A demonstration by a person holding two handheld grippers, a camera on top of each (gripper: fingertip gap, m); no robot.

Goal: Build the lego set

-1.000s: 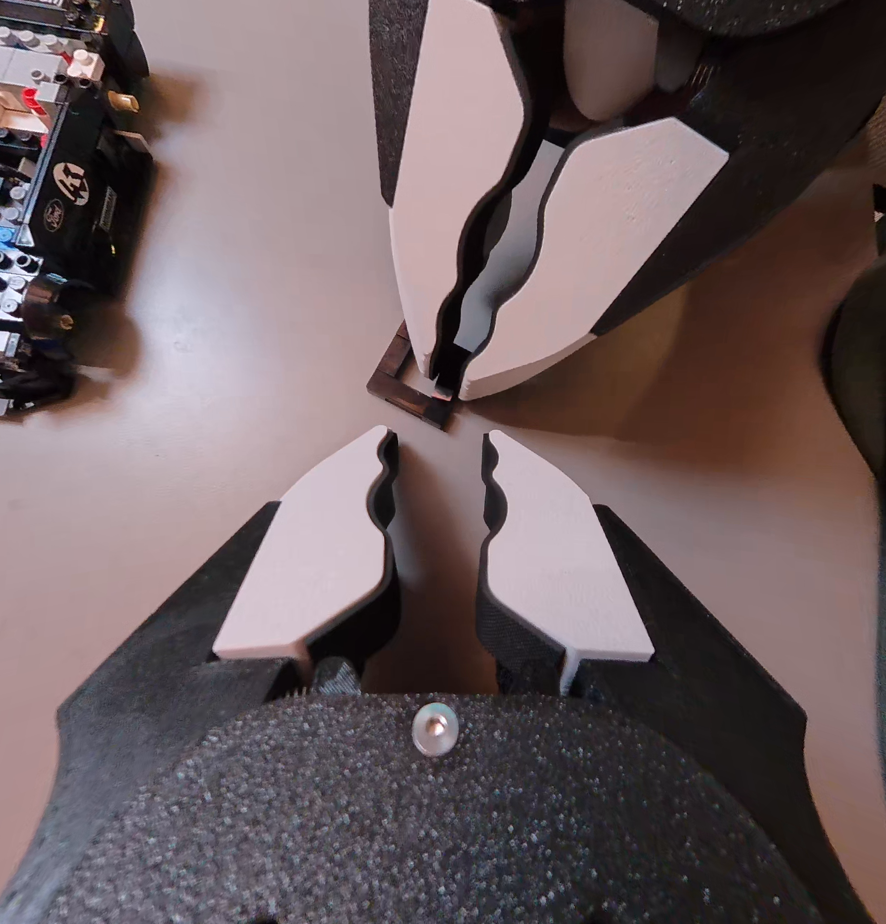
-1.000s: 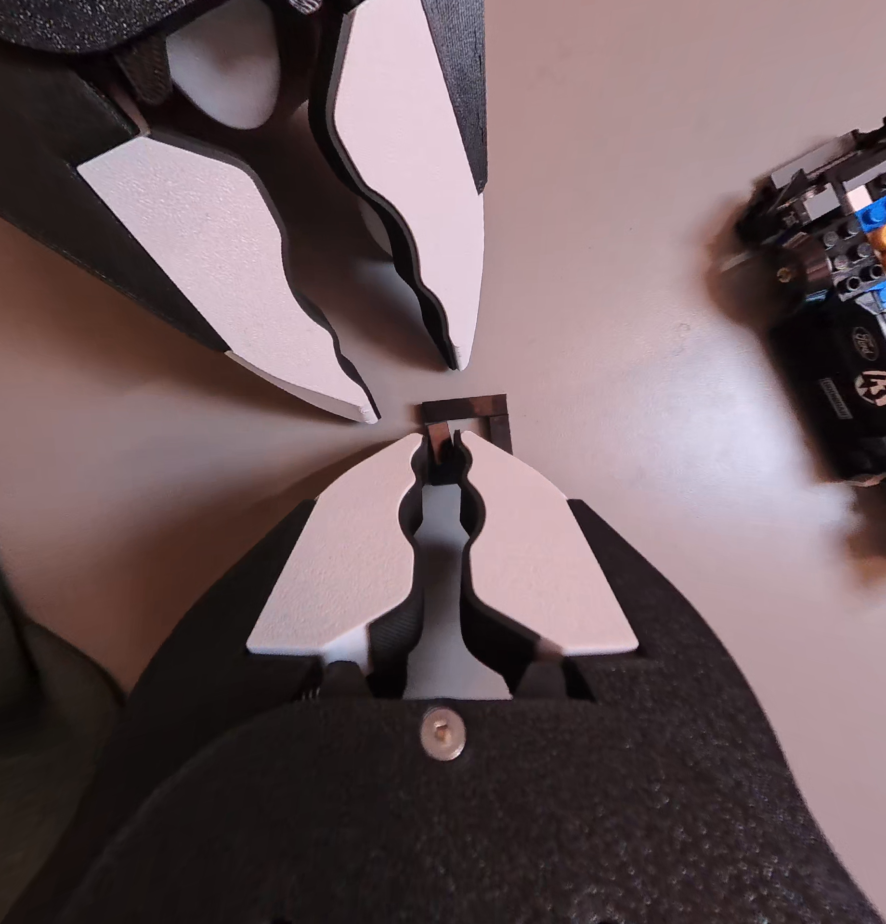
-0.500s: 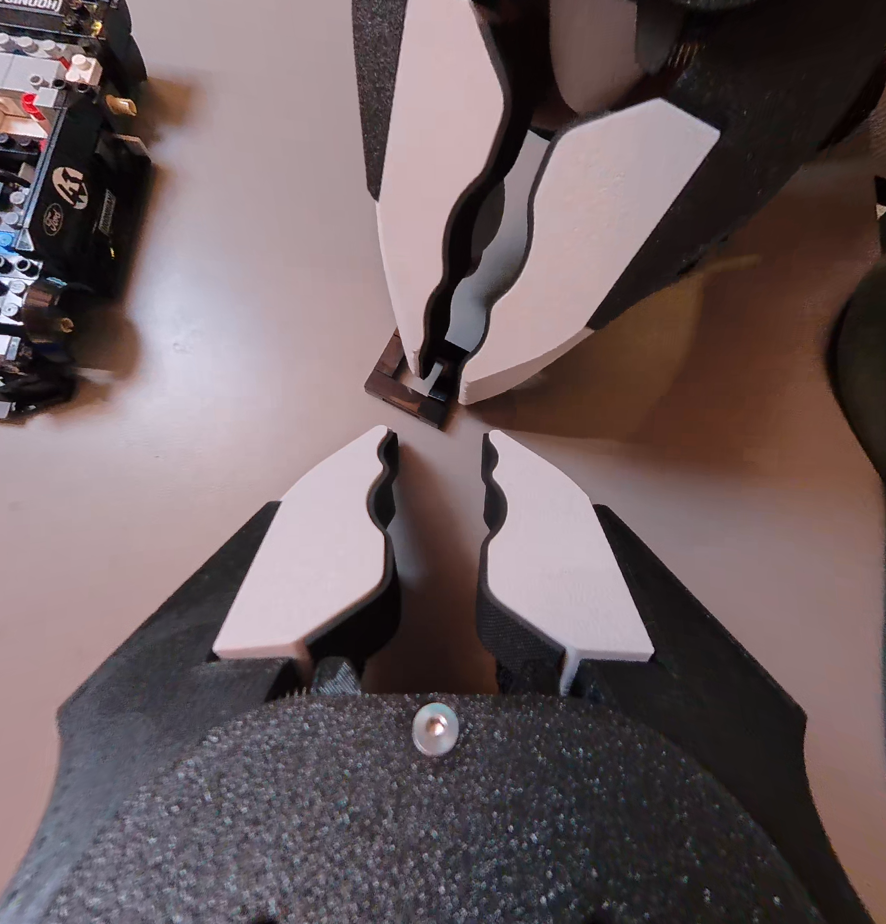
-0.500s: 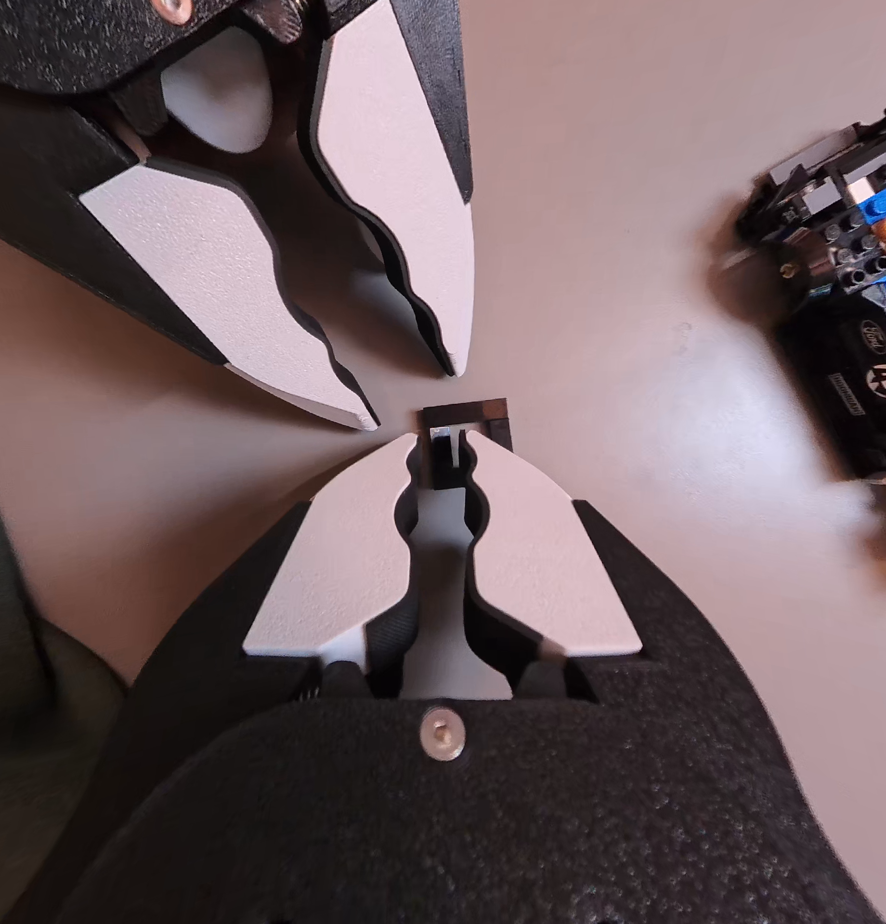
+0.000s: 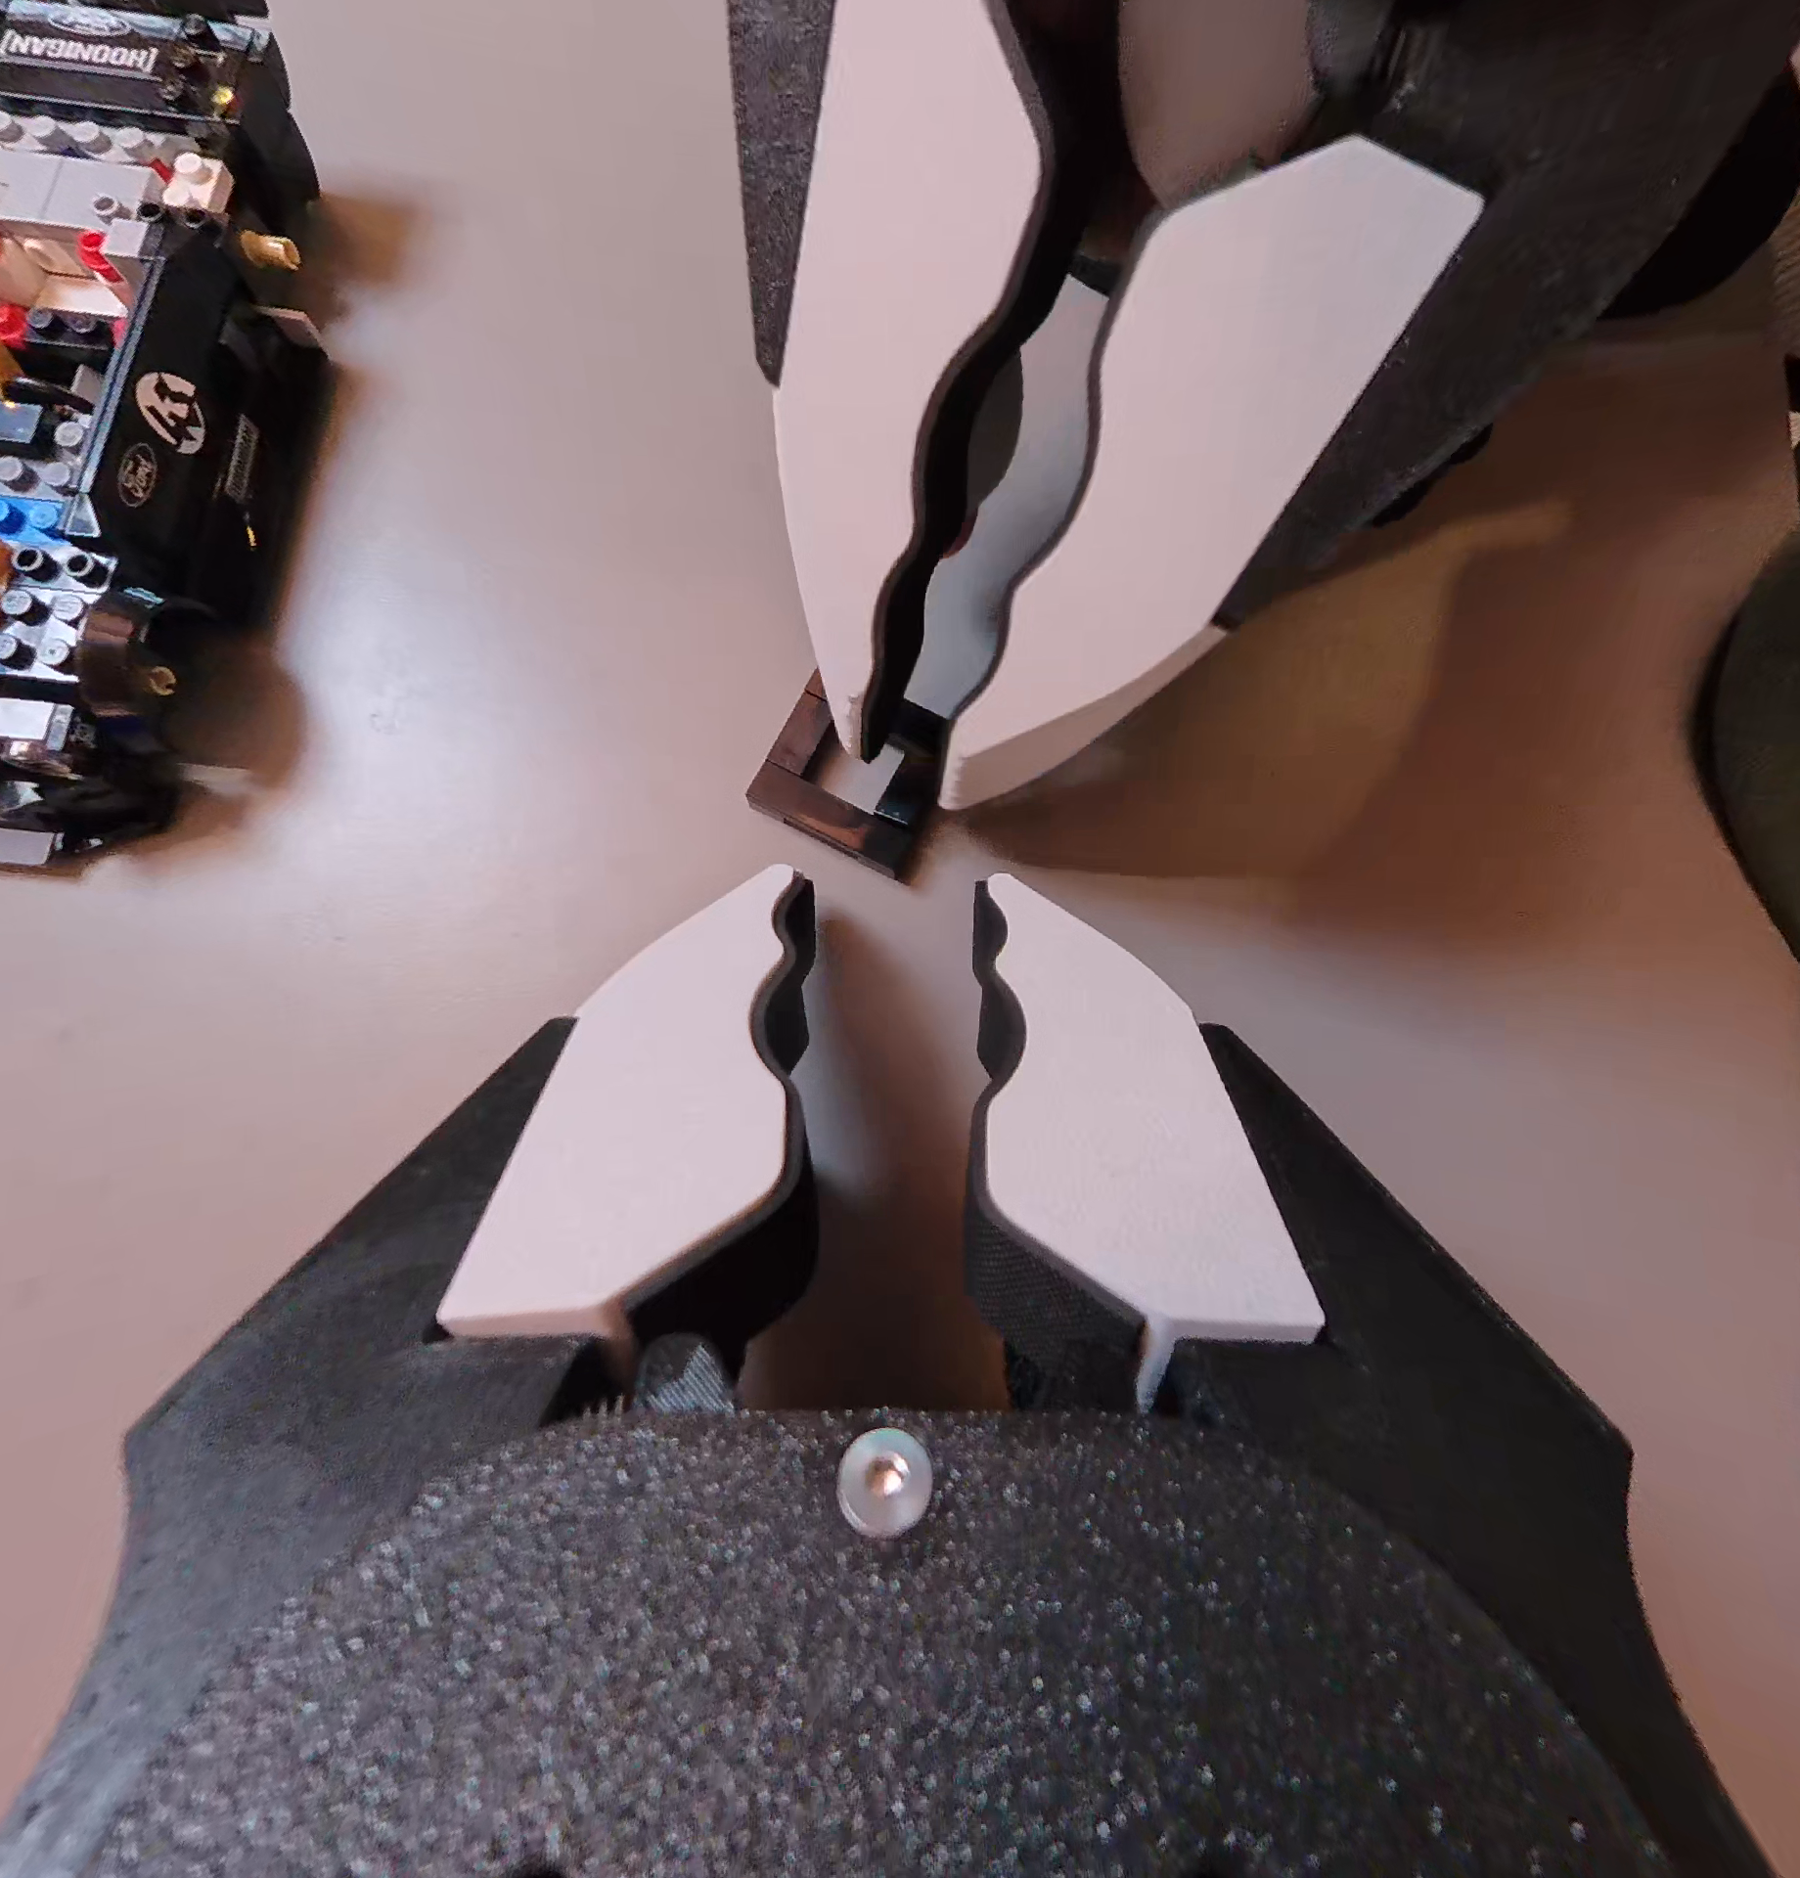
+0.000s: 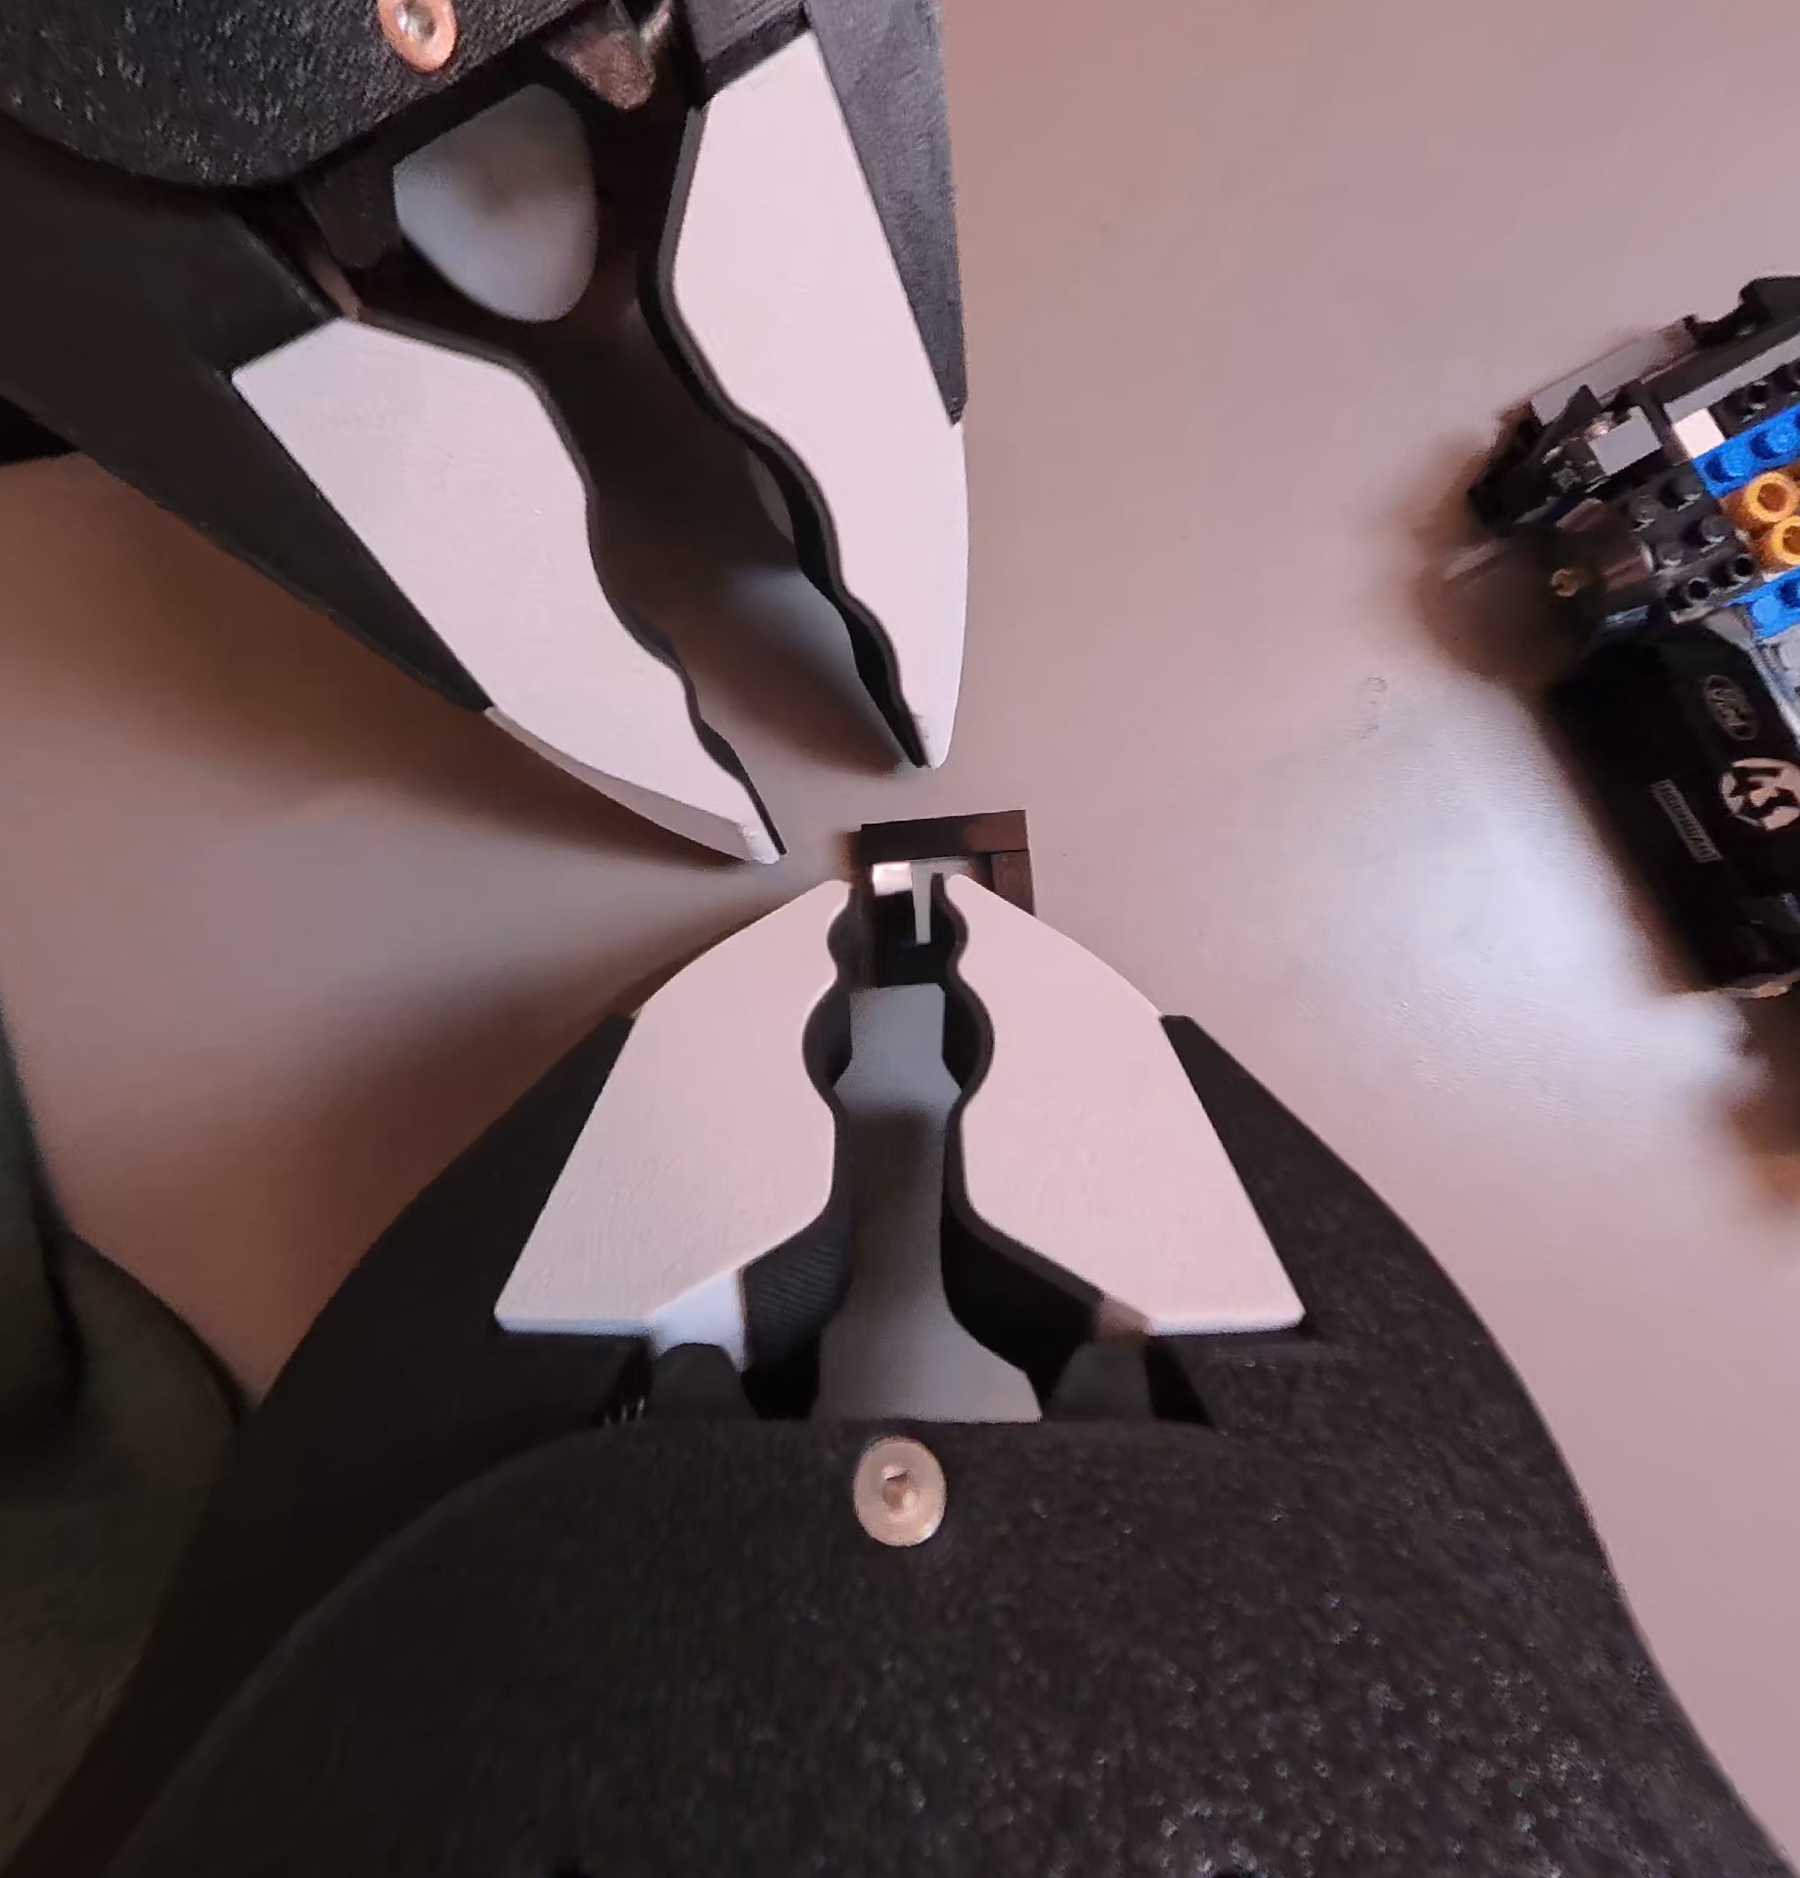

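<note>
Right tongs pinch the black frame piece on the table; left tongs, facing them, gape empty.

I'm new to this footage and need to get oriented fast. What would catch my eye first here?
Two white-fingered tools meet tip to tip at the centre of a tan table: the right hand-held gripper pinches a small black frame piece, while the left hand-held gripper sits open just short of it. Off to one side stands a partly built black lego car with blue and orange studs.

Left tool gapes just short of black frame piece on table.
</note>
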